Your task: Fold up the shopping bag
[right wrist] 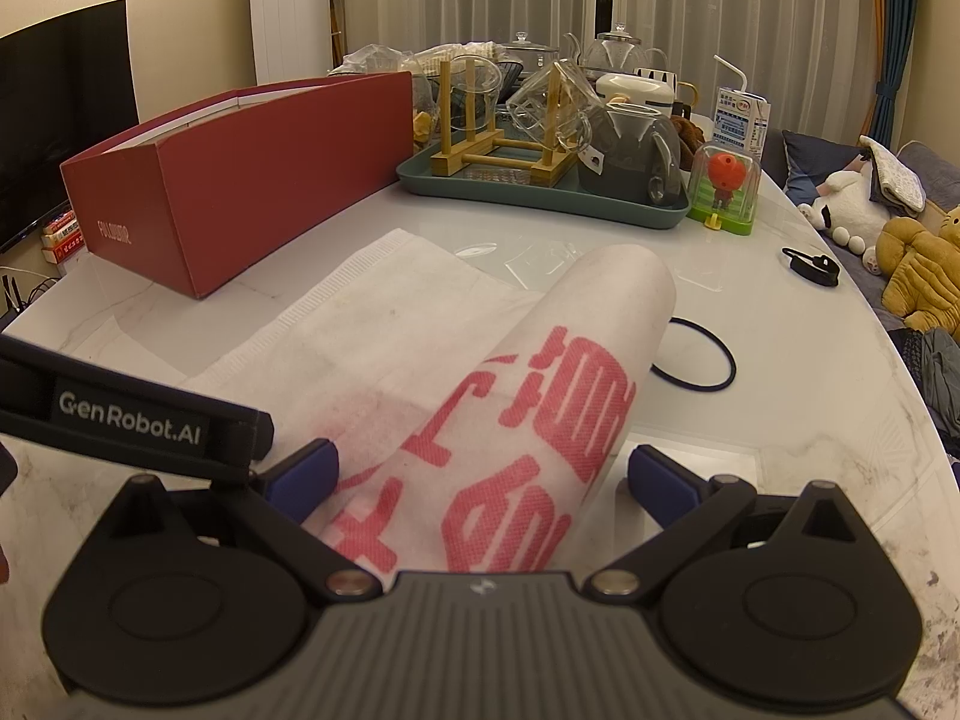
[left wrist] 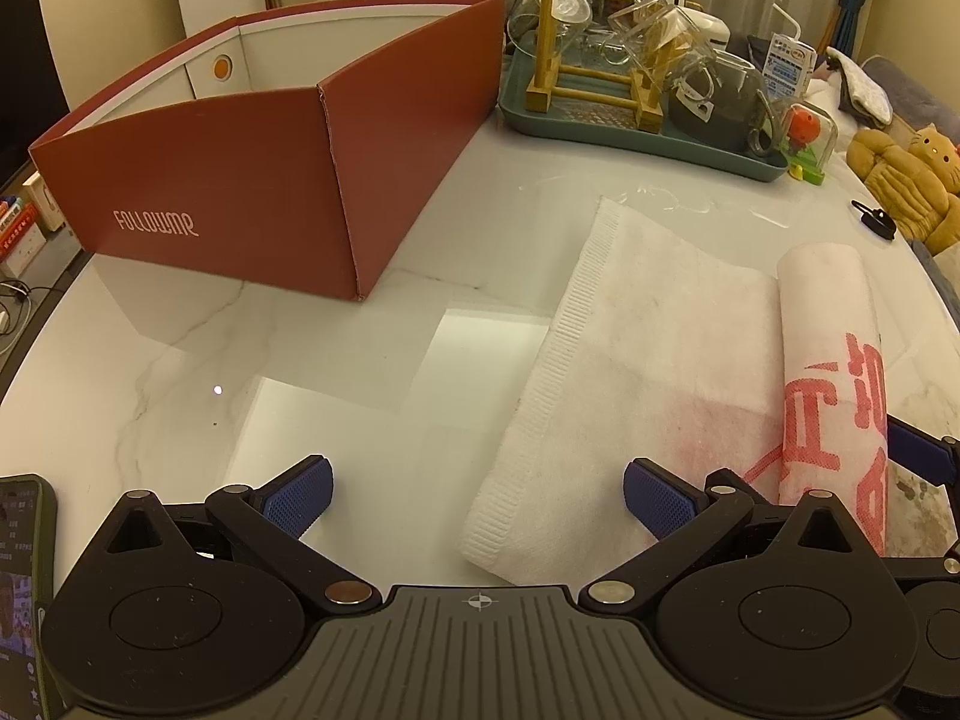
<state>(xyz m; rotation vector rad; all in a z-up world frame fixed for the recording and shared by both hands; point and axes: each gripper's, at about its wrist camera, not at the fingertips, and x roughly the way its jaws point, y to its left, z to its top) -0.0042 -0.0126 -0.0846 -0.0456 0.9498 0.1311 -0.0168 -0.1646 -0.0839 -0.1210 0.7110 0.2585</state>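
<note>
Right wrist view: shopping bag (right wrist: 420,360), white non-woven with red print, lies on the marble table (right wrist: 810,396), its right part rolled into a loose tube that runs from between my right gripper (right wrist: 480,480) fingers toward the far edge. Jaws spread wide on either side of the roll, pads not pressing it, so nothing held. Left wrist view shows the flat part of the bag (left wrist: 648,372) with its ribbed seam edge on the left, roll on the right; my left gripper (left wrist: 477,498) is also wide open, hovering at the bag's near edge, gripping nothing.

Risks, my read: roll is loose and unpinned, so it may spring back open. Closing the right jaws could crush the tube instead of creasing it. Thin fabric on slick marble can slide when pushed, skewing the fold. Left fingers may fail to catch the flat edge lying flush on the table.

Around: black hair tie (right wrist: 696,360) on the table, touching or just beside the roll's far end; could get rolled in. Red FOLLOWME box (left wrist: 258,168) stands left of the bag, limits room that way. Teal tray with glassware (right wrist: 540,192) behind, well apart. Toy dome (right wrist: 723,189), milk carton (right wrist: 741,117), phone (left wrist: 24,588) at left edge, black clip (right wrist: 810,267) far right.
</note>
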